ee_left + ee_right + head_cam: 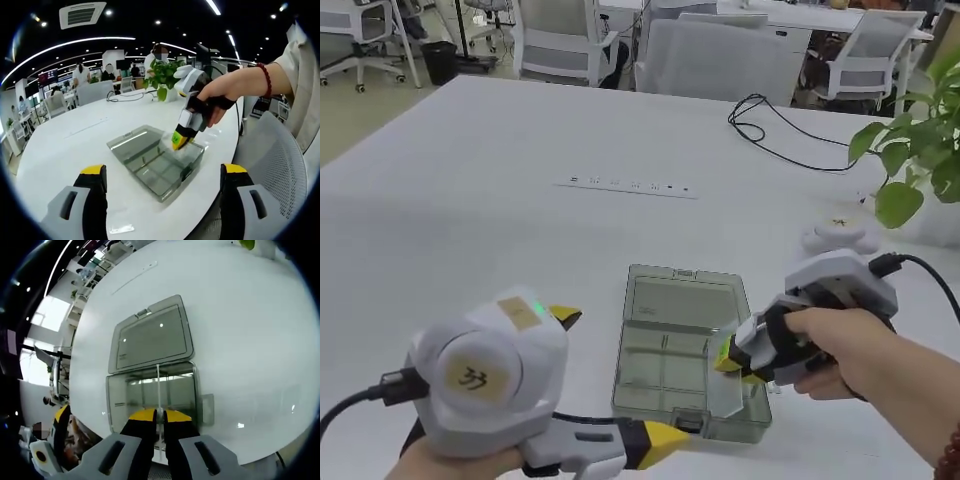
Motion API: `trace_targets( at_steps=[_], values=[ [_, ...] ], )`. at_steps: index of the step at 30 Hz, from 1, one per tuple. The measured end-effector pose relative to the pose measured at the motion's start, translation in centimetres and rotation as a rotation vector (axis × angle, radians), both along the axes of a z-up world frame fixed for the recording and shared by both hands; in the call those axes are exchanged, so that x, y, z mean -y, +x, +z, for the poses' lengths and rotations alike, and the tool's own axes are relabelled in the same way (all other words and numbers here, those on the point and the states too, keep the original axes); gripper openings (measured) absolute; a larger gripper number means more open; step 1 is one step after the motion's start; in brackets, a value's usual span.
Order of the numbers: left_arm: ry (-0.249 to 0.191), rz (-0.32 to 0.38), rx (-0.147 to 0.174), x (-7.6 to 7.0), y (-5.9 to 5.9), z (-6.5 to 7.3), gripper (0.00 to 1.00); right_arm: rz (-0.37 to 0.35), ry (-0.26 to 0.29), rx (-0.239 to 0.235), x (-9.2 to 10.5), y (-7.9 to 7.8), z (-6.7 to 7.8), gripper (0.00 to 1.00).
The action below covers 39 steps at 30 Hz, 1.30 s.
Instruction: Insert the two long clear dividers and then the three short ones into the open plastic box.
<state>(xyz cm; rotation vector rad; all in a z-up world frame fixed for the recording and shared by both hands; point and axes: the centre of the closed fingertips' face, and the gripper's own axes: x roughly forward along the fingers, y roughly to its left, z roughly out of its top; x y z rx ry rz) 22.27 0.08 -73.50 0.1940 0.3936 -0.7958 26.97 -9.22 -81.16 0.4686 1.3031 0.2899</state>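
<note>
Round label (473, 378) on left gripper (617, 377) — "33", faintly legible.

near corner of box (675, 300) hidden behind right tongs (727, 359), clear divider (158, 382) edge-on and faint, plant (918, 140) cut by picture edge

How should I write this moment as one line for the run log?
left gripper: open, empty | right gripper: shut on clear divider | position: over open plastic box | lid: flat on table
</note>
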Motion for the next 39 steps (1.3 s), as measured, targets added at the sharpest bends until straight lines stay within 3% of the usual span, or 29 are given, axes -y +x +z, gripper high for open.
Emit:
trace_targets(
  at_steps=[8,14,20,31,33,39],
  values=[
    [-0.002,0.008,0.004,-0.2,0.2,0.2,0.96,0.089,-0.077,-0.008,0.1,0.2,0.3,0.07],
    [-0.009,0.008,0.008,-0.2,0.2,0.3,0.96,0.093,-0.079,-0.022,-0.1,-0.2,0.5,0.07],
    [-0.009,0.008,0.003,-0.2,0.1,0.2,0.95,0.091,-0.081,-0.030,0.1,0.5,0.3,0.07],
    [-0.022,0.014,-0.002,-0.4,0.2,0.3,0.95,0.130,-0.134,-0.004,0.1,0.9,-0.1,0.07],
    [-0.018,0.013,-0.001,-0.4,0.3,0.3,0.95,0.152,-0.158,0.013,0.0,1.0,-0.1,0.07],
    [-0.016,0.012,-0.004,-0.4,0.2,0.3,0.95,0.286,-0.303,0.092,-0.3,1.2,-0.2,0.07]
  ],
)
